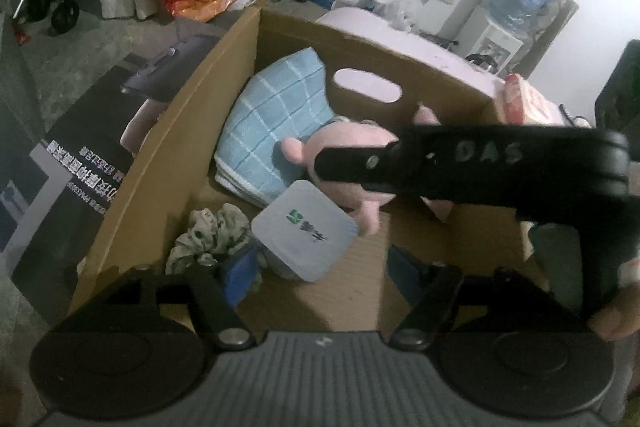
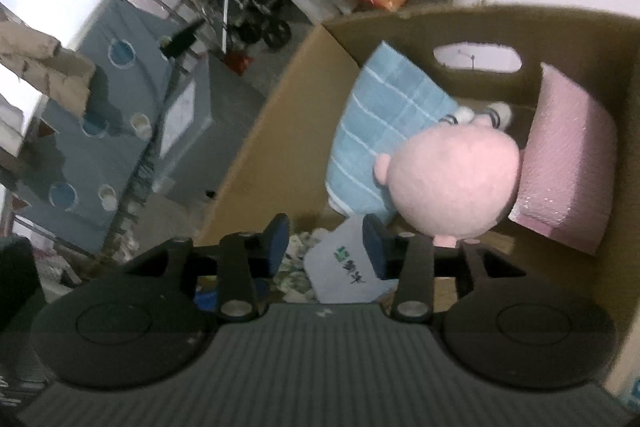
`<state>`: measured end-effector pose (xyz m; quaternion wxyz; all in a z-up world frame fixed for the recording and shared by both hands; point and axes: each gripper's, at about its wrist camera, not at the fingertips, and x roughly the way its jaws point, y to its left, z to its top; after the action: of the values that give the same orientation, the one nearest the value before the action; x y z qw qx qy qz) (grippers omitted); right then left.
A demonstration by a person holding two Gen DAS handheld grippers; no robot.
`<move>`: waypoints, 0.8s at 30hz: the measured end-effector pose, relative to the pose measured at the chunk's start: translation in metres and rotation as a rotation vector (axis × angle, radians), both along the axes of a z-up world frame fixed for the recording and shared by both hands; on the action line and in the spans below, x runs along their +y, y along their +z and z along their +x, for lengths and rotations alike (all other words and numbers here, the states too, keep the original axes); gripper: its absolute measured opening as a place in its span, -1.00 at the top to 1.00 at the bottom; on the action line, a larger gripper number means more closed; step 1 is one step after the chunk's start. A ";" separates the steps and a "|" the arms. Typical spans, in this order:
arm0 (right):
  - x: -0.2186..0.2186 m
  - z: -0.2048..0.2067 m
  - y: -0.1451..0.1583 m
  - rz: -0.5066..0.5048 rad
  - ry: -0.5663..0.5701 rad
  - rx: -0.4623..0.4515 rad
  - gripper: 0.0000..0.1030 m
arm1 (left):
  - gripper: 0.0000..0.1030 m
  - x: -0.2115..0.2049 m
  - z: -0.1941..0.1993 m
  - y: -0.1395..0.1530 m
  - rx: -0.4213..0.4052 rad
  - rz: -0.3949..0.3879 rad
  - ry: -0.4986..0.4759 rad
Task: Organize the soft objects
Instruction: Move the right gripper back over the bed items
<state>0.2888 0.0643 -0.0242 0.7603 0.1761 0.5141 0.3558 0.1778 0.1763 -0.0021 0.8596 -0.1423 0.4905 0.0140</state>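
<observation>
Both grippers hang over the open cardboard box (image 1: 224, 75), and the step in hand looks like letting go of what was dropped in. It goes best if each lifts straight up, clear of the walls, without dragging anything back out.

The left gripper (image 1: 320, 267) stands wide open and empty. The grey tissue pack (image 1: 304, 231) lies on the box floor between and just beyond its fingers, beside a crumpled floral cloth (image 1: 208, 231).

The right gripper (image 2: 326, 247) is partly open, holding nothing. The pink plush toy (image 2: 452, 183) rests just past its right finger, against the blue checked towel (image 2: 384, 119) and a pink foam block (image 2: 568, 163).
</observation>
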 end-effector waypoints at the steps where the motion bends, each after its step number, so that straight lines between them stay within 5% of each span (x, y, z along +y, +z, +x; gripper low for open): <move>1: -0.006 -0.004 0.007 0.025 -0.009 -0.011 0.18 | -0.44 -0.003 -0.004 0.005 -0.011 0.002 -0.006; 11: -0.102 -0.072 0.051 0.243 -0.146 -0.110 -0.39 | -0.58 -0.047 -0.050 0.056 -0.120 0.072 -0.097; 24: -0.277 -0.177 0.063 0.377 -0.408 -0.234 -0.60 | -0.75 -0.165 -0.072 0.081 -0.204 0.129 -0.352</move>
<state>0.1113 -0.2127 0.0383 0.8242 0.3715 0.3019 0.3027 0.1062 0.0110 0.0787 0.9013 0.0004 0.4165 -0.1193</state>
